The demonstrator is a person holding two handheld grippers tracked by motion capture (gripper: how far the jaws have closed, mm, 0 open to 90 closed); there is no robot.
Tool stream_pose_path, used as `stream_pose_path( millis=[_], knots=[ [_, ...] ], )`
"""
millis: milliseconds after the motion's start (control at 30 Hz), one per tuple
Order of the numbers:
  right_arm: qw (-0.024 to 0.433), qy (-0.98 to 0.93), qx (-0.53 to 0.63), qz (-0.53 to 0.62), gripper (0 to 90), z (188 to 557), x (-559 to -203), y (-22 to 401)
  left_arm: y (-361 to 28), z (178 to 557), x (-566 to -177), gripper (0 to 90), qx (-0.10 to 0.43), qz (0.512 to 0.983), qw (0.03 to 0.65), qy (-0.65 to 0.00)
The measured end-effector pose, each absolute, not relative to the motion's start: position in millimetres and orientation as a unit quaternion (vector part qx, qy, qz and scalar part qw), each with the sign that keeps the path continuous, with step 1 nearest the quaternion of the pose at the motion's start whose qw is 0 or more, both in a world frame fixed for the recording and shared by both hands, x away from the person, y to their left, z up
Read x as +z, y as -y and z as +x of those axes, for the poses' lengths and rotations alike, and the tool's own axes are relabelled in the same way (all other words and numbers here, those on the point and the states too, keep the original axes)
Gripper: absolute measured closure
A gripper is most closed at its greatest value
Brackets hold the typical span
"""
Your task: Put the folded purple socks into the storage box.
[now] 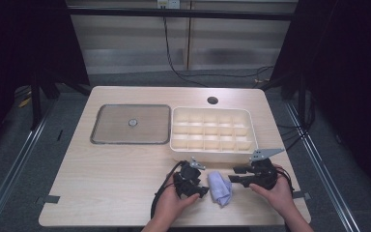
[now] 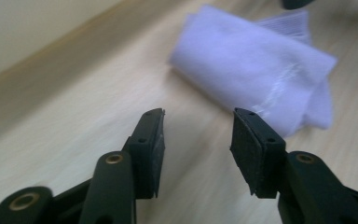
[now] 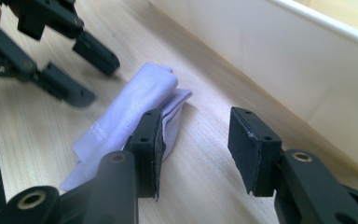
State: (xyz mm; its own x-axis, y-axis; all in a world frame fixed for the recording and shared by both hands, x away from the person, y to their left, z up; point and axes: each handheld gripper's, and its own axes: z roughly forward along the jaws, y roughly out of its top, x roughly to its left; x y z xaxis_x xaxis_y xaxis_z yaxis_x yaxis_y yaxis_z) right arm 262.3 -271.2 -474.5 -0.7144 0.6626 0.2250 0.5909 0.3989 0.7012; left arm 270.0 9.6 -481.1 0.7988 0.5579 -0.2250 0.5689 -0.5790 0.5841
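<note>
A folded lavender cloth [image 1: 220,188] [image 2: 251,65] [image 3: 130,107] lies on the wooden table near its front edge, between my two grippers. My left gripper [image 1: 204,181] [image 2: 198,116] is held just left of the cloth and points at it, open, with bare table between its pads. My right gripper [image 1: 233,174] [image 3: 196,116] sits just right of the cloth, also open and with nothing between its pads. In the right gripper view the cloth lies beyond that gripper's left jaw, and the left gripper [image 3: 95,79] shows farther off at the top left, jaws apart.
A white box [image 1: 212,147] with several compartments stands right behind the grippers; its near wall [image 3: 284,60] rises close by. A shallow grey tray [image 1: 101,137] holding a small round piece [image 1: 133,122] lies at the back left. A cable hole [image 1: 212,100] is near the far edge.
</note>
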Motion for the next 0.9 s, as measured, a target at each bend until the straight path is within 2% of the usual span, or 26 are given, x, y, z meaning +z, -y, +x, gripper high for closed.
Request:
stream_pose_path(
  millis=[100, 467, 633, 900],
  knots=[
    [0.042, -0.834, 0.399, 0.379, 52.7, 263.4, -474.5, 270.9, -25.5, 273.0, -480.9, 46.6, 0.009, 0.885, 0.334, -0.323],
    [0.033, -0.831, 0.391, 0.394, 47.3, 260.6, -469.1, 272.4, -75.9, 279.3, -486.1, 36.3, 0.07, 0.875, 0.345, -0.334],
    [0.009, -0.815, 0.398, 0.42, 44.5, 260.7, -468.7, 276.1, -89.3, 284.5, -490.9, 32.8, 0.111, 0.872, 0.348, -0.326],
    [-0.04, -0.813, 0.385, 0.434, 39.6, 265.1, -473.1, 268.0, -99.7, 285.7, -496.4, 31.0, 0.122, 0.873, 0.345, -0.321]
  ],
)
